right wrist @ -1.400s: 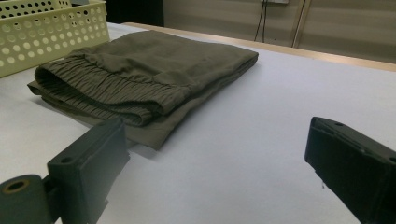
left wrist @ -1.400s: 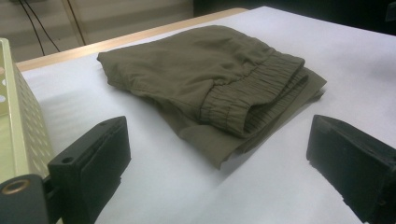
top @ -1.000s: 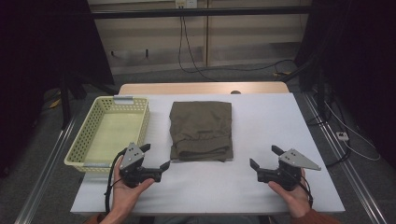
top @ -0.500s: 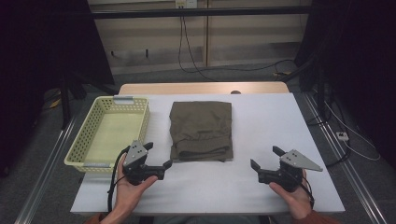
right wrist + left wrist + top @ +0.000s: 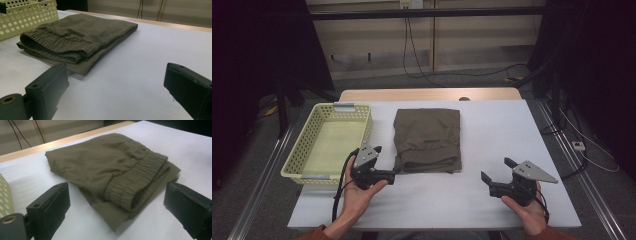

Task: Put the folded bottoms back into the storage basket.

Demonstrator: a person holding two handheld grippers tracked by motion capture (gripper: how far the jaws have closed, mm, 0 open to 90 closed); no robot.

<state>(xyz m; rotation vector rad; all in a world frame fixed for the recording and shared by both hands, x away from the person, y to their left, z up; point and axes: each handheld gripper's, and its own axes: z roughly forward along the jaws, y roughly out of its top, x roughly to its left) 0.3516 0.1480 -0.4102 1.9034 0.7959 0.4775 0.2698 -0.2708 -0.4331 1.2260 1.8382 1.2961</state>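
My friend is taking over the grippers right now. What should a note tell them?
Left gripper: open, holding nothing, at the near left corner of the folded olive shorts, elastic waistband facing you.
Right gripper: open, holding nothing, over the bare white table to the right of the shorts.
Yellow basket: nothing in it, left of the shorts.
Done: nothing gripped yet; the shorts lie folded.
Left: probably grab the shorts and move them, maybe into the basket.
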